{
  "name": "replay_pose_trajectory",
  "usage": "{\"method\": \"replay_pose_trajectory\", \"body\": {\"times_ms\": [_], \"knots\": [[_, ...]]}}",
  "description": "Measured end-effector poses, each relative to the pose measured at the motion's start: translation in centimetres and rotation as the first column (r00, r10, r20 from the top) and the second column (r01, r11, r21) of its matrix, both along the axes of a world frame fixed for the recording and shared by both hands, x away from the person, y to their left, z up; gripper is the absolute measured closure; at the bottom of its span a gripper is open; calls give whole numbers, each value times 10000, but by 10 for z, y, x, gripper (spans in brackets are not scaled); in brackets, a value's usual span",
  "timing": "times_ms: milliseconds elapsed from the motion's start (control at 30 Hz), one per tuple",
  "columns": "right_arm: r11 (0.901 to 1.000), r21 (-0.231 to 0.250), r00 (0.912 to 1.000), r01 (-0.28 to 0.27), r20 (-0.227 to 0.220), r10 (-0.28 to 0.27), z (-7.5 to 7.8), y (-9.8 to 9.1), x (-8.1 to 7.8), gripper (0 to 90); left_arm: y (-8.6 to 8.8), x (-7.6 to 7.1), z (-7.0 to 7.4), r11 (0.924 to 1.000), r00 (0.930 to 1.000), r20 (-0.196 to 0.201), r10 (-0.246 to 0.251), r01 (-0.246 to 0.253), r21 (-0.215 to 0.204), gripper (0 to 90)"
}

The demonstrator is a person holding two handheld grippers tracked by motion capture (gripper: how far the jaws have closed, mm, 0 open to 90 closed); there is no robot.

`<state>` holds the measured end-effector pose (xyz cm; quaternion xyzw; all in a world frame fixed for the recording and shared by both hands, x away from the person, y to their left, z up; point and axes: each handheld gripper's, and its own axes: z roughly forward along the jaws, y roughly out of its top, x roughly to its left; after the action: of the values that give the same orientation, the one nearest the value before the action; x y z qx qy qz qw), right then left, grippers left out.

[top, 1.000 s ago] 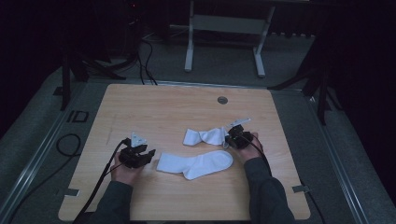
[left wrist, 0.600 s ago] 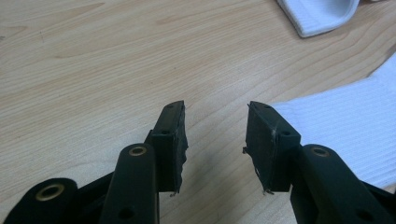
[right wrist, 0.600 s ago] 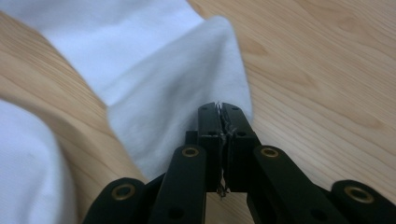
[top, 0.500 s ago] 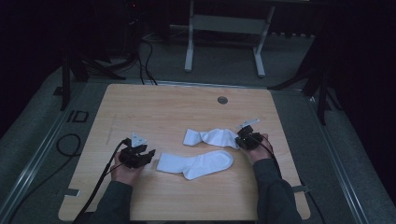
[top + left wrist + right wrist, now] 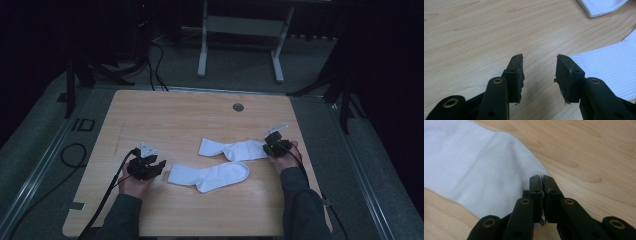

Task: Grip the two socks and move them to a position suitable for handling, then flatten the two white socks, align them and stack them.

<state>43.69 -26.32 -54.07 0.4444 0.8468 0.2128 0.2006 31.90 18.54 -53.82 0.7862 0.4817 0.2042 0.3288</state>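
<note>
Two white socks lie on the wooden table [image 5: 175,115]. The far sock [image 5: 232,149] stretches flat toward the right. My right gripper [image 5: 267,146] is at its right end. In the right gripper view the jaws [image 5: 542,182] are pressed together with a sliver of that sock's [image 5: 474,170] edge pinched between them. The near sock [image 5: 210,176] lies bent in front of it. My left gripper [image 5: 157,167] rests just left of its cuff. In the left gripper view my left gripper [image 5: 539,72] stands open over bare wood, with the near sock [image 5: 609,72] beside the right jaw.
A round cable grommet [image 5: 238,107] sits near the table's far edge. A white metal stand [image 5: 240,30] is on the floor behind the table. Black cables [image 5: 70,155] trail off the left side. Bare wood lies at the back and front of the table.
My right gripper has moved to the right, drawing the far sock's end with it so the sock lies longer and flatter. The left gripper and near sock have stayed put.
</note>
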Motion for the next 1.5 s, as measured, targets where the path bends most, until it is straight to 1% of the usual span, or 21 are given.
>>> {"method": "replay_pose_trajectory", "body": {"times_ms": [100,200,233,300,433,500,567,667,700,867,933,1000,1200,1267,1467,1500], "knots": [[9997,23,9997,227,69,-227,0,-5,3,851,0,0,0,10000,10000,-1,0,0,16,578],[9996,8,9995,288,91,-288,0,-6,5,839,0,0,0,10000,10000,-6,-5,5,33,578],[9996,26,9995,286,151,-286,2,-5,3,820,0,0,0,10000,10000,-6,-1,1,34,578],[9997,118,9993,205,317,-209,5,-2,1,809,0,0,0,10000,10000,-27,1,-1,54,578],[9995,278,9976,119,675,-137,17,6,-3,784,0,0,0,10000,10000,-16,-5,5,52,578],[9990,439,9963,-21,860,-16,25,11,-4,776,1,1,-1,10000,10000,-17,26,-26,16,578],[9973,716,9957,-191,917,125,31,16,-5,768,1,1,-1,10000,10000,-36,33,-33,33,578],[9946,861,9936,-573,1021,484,40,26,-6,763,0,0,0,10000,10000,-19,18,-18,31,578],[9933,939,9931,-681,1013,585,42,30,-7,760,0,0,0,10000,10000,4,14,-14,42,578],[9878,939,9885,-1242,986,1149,47,49,-8,743,1,1,-1,10000,10000,-27,23,-23,-3,578],[9849,1095,9884,-1344,857,1254,47,55,-7,734,1,1,-1,10000,10000,-36,44,-44,-32,578],[9839,951,9863,-1515,805,1441,47,61,-7,728,1,1,0,10000,10000,-13,49,-49,-26,578],[9777,968,9810,-1862,732,1796,48,78,-8,703,2,1,0,10000,10000,-24,42,-42,-21,578],[9750,973,9784,-1999,741,1932,49,84,-8,690,2,1,0,10000,10000,-20,44,-44,-8,578],[9629,1187,9695,-2424,680,2356,49,100,-8,646,2,1,0,10000,10000,-6,57,-57,-16,578],[9623,1198,9691,-2440,664,2375,49,102,-8,646,2,2,0,10000,10000,-14,58,-58,-5,578]]}}
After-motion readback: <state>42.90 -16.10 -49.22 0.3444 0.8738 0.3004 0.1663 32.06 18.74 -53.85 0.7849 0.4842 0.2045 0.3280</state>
